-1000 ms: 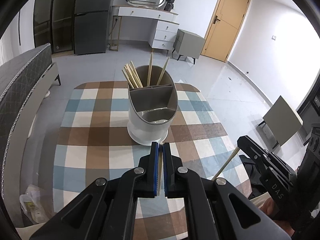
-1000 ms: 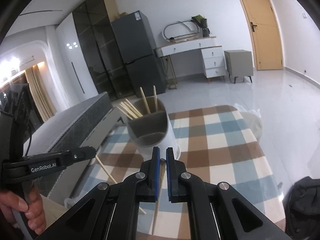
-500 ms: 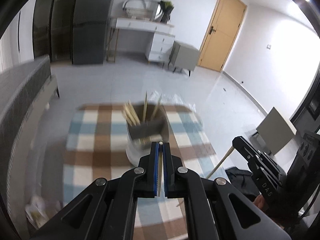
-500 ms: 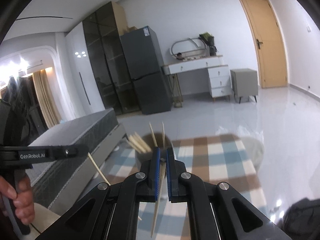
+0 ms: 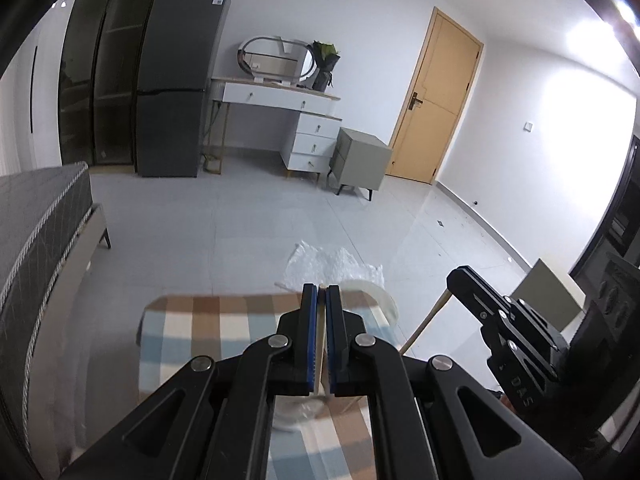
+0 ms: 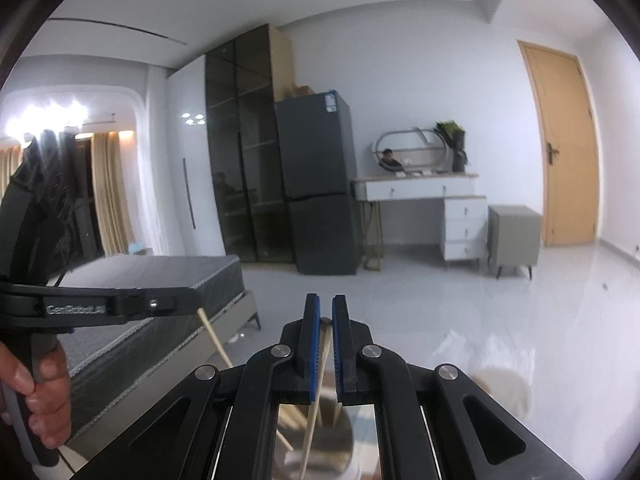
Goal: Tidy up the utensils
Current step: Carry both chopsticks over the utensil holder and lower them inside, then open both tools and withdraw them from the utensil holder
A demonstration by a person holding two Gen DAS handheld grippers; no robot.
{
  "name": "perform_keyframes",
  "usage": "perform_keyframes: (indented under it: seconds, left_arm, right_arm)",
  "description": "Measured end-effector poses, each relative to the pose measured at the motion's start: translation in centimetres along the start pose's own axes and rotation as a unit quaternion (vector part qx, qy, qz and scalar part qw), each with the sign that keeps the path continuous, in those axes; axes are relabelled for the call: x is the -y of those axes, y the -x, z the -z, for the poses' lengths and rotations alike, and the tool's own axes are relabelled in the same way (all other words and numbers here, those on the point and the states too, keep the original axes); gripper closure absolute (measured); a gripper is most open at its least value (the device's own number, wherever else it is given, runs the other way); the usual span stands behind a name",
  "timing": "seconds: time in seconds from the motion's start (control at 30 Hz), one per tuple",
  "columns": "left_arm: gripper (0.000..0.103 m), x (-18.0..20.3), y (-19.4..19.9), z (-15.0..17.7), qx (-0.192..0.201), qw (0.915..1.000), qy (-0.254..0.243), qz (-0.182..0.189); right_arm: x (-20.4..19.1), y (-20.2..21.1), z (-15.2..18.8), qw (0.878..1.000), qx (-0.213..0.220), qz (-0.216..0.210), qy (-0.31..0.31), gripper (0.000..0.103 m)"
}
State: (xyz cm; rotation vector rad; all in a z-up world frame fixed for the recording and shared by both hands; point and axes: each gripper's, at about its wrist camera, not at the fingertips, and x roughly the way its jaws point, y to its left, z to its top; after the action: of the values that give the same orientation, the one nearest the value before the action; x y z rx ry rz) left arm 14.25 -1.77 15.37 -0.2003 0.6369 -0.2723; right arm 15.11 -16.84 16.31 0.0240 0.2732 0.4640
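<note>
Above holder (image 6: pixel 320 436) | both grippers (left (image 5: pixel 321 294), right (image 6: pixel 326 306)) pinch 1 chopstick each, seemingly

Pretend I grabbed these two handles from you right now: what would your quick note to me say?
Left gripper: jaws shut on one chopstick.
Right gripper: jaws shut on another chopstick, which hangs down below them.
Holder: on the checked tablecloth, below both grippers and mostly hidden by them; several chopsticks stand inside it.
Done: some chopsticks are in the holder.
Left: drop these two in the holder. Whether more lie on the table cannot be seen.
</note>
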Motion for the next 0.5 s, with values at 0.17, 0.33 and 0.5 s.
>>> perform_keyframes:
  seconds: [0.17, 0.33, 0.5]
  left_arm:
    - [0.103, -1.7, -3.2, -1.0, -0.006, 1.0, 0.005, -0.003]
    - [0.103, -3.3, -5.9, -0.4, -0.023, 0.9996, 0.015, -0.001]
    - [0.103, -4.1, -8.0, 1.0, -0.041, 0.9987, 0.028, -0.003]
  right_arm:
    - [0.1, -4.0, -0.4, 1.0, 0.001, -0.003, 0.011, 0.098]
    - [0.6, -7.1, 0.7, 1.0, -0.007, -0.004, 0.01, 0.098]
    - [0.3, -8.4, 2.3, 1.0, -0.008, 0.011, 0.023, 0.098]
